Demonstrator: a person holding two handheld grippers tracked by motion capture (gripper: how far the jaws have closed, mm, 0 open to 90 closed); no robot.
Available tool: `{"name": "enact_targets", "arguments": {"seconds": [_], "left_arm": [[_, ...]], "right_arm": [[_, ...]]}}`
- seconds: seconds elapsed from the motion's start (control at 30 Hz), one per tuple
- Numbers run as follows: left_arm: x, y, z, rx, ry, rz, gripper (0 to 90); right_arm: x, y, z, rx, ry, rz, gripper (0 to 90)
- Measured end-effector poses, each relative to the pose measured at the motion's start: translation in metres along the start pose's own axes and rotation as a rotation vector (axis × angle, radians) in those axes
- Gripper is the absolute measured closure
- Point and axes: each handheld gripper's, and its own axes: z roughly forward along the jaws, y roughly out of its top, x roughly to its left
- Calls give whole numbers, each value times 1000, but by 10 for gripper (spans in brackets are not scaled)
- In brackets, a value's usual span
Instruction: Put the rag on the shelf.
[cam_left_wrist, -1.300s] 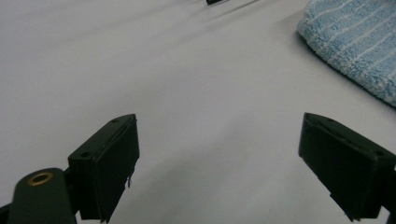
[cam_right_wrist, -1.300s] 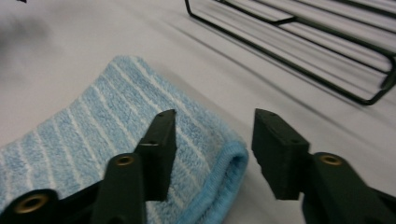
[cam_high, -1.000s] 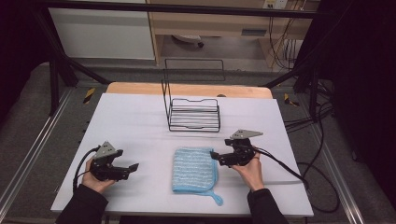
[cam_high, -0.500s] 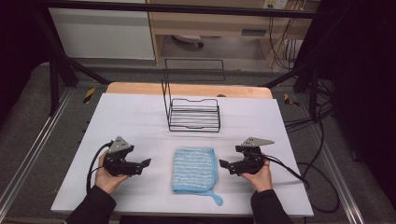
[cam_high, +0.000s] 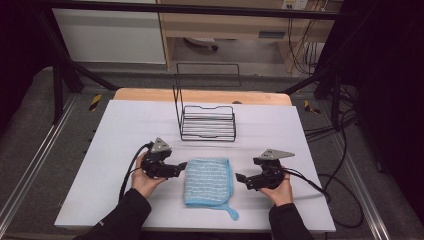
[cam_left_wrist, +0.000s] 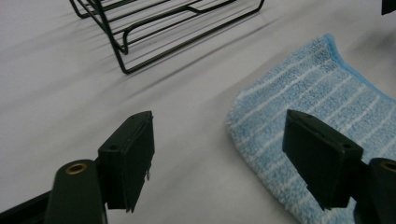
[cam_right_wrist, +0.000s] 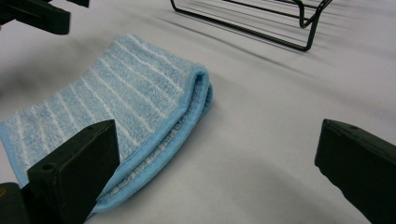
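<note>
The folded blue towel (cam_high: 208, 181) lies flat on the white table (cam_high: 125, 130) in front of the wire rack (cam_high: 208, 122), between the left gripper (cam_high: 181, 166), whose spread jaws have just been closing with nothing gripped, and the wide-open, empty right gripper (cam_high: 240, 178)

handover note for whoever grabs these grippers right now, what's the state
Left tool: open, jaws have just been closing a little, nothing gripped; it sits at the left edge of the folded blue striped towel.
Right tool: open, holding nothing, just off the towel's right edge.
Towel lies folded flat on the white table, in front of the black wire rack, which holds nothing.
Done: tools brought to the towel.
Left: grip it; likely lift it toward the rack.
</note>
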Motion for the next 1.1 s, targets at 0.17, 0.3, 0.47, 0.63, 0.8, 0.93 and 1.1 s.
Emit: {"name": "enact_targets", "arguments": {"seconds": [0.17,0.3,0.47,0.63,0.8,0.93,1.1], "left_arm": [[-2,3,20,35,-16,-53,368],[-2,2,33,71,-18,-75,461],[-2,-1,40,87,-56,-111,601],[-6,-3,43,94,-70,-120,699],[-5,-4,44,105,-84,-127,732],[-6,-4,45,108,-84,-128,762],[-7,-5,46,108,-82,-133,774]], "right_arm": [[0,0,0,-11,-4,10,7],[0,0,2,-3,-5,13,15],[0,-1,5,14,-6,24,35],[0,-2,9,28,-8,39,61],[0,-1,12,25,2,48,94],[0,1,15,33,2,58,125],[6,12,22,31,6,39,167]]}}
